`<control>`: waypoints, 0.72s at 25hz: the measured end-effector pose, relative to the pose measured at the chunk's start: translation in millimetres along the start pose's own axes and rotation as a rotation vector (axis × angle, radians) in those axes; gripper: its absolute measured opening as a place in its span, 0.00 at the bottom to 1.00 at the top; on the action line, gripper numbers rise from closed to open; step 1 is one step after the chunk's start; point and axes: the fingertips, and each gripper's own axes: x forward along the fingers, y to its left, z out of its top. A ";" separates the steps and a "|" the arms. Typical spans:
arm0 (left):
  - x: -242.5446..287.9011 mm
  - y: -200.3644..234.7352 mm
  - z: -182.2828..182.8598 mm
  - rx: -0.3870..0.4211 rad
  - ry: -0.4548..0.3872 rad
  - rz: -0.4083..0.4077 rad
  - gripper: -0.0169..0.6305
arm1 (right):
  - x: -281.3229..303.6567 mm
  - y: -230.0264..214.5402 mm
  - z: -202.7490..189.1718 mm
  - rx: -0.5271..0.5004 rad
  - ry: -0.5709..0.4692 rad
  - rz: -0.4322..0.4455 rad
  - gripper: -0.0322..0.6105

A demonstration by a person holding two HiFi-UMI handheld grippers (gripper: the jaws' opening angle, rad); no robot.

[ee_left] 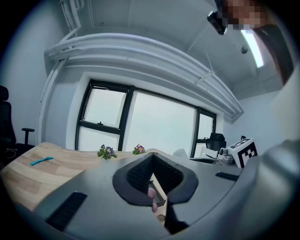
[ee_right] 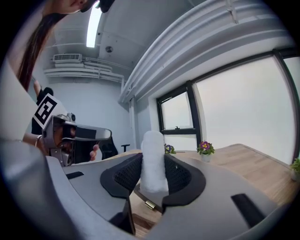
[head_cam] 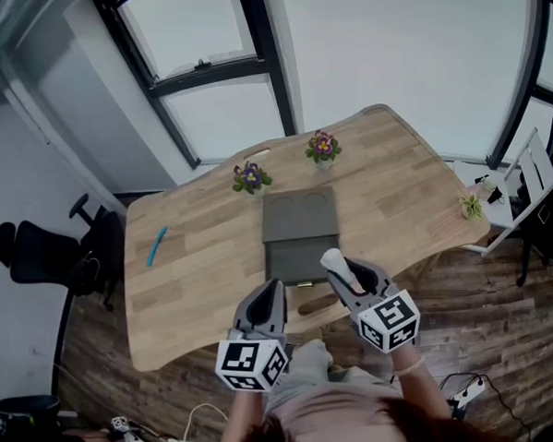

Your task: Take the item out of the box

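- The left gripper [head_cam: 268, 288] is hovering at the near edge of the wooden table [head_cam: 196, 275], its jaws standing slightly apart with nothing between them.
- The grey box [head_cam: 300, 225] is lying open at mid-table, just ahead of both grippers.
- The right gripper [ee_right: 152, 174] is pinching the white roll [ee_right: 153, 157] between its pads. The roll is standing upright, its top poking above the jaws, clear of the box and just above its near edge.
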 end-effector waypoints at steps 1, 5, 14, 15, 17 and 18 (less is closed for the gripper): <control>-3.3 -2.4 1.0 0.000 -0.006 0.000 0.01 | -3.4 1.9 2.4 -0.004 -0.009 0.004 0.26; -12.5 -14.6 3.0 0.014 -0.021 -0.009 0.01 | -19.4 8.6 12.4 -0.023 -0.043 0.008 0.26; -36.8 -31.7 4.5 0.016 -0.069 -0.005 0.01 | -52.0 23.2 28.1 -0.014 -0.106 0.006 0.26; -38.7 -32.6 5.3 0.017 -0.072 -0.003 0.01 | -54.0 24.6 30.4 -0.020 -0.111 0.006 0.26; -41.2 -33.5 7.6 0.022 -0.076 0.000 0.01 | -57.1 27.0 34.8 -0.028 -0.124 0.004 0.26; -41.8 -33.1 8.5 0.023 -0.078 0.002 0.01 | -58.1 28.0 36.9 -0.028 -0.131 0.002 0.26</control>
